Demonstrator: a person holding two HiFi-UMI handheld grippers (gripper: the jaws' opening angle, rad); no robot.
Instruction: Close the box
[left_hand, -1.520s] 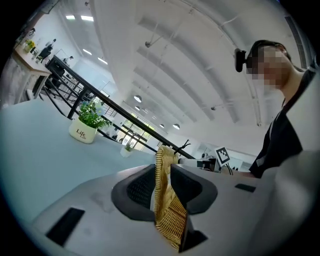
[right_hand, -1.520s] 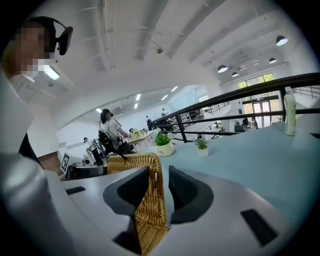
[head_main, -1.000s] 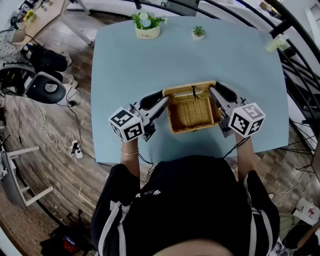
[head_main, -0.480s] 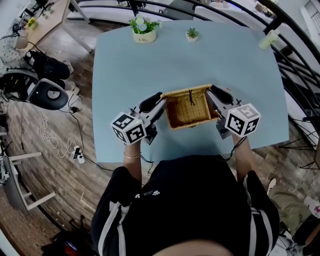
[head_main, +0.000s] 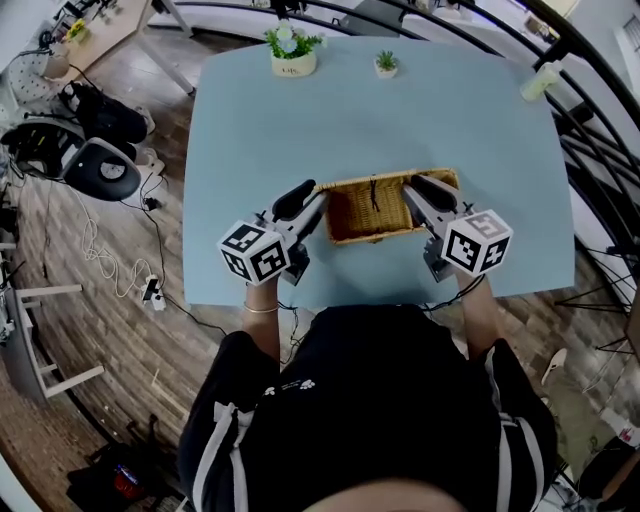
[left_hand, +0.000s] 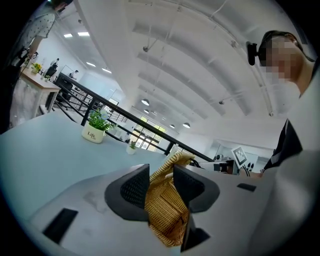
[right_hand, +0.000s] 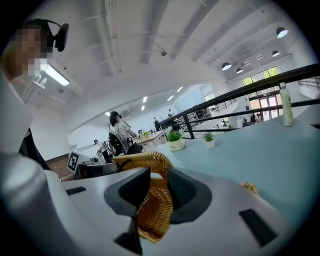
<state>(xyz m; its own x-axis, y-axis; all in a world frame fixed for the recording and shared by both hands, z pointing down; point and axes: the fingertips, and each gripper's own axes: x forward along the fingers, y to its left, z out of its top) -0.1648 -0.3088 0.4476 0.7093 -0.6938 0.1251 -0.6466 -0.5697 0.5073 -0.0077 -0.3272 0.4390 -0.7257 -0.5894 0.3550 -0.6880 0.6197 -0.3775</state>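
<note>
Box (head_main: 385, 228) is wicker and sits mid-counter (head_main: 450, 120), a bit toward the near edge, right in front of the person (head_main: 370, 400). The lid (head_main: 372, 196) is not flat down yet. It's slanted, inner face with a dark strap toward the head camera.

Left hand-held gripper (head_main: 306, 198) is on the lid's left edge, pointing roughly level. Its jaws have just been opening, and the wicker panel is between them. In the left gripper view the weave fills the gap and looks in contact with both pads, so it's grasping the lid with a looser bite. The panel stands tilted there, rolled rim up top.

Right hand-held gripper (head_main: 421, 190) is on the lid's right edge, angled slightly down. In the right gripper view the jaws are clenched on the wicker, with the rounded rim arching just above the pads. Another bit of wicker pokes out past the outer jaw, low and to the right. Can't tell if that's a corner of the box or of the lid.

The two marker cubes sit near the counter's near edge, either side of the box.

At the far edge of the counter:
- potted plant (head_main: 289, 52) in a white pot
- smaller plant (head_main: 386, 64) just right of it
- bottle (head_main: 541, 80) at the far right corner

All of these are well apart from the box. Office chairs (head_main: 100, 170) are on the wood floor to the left.
</note>
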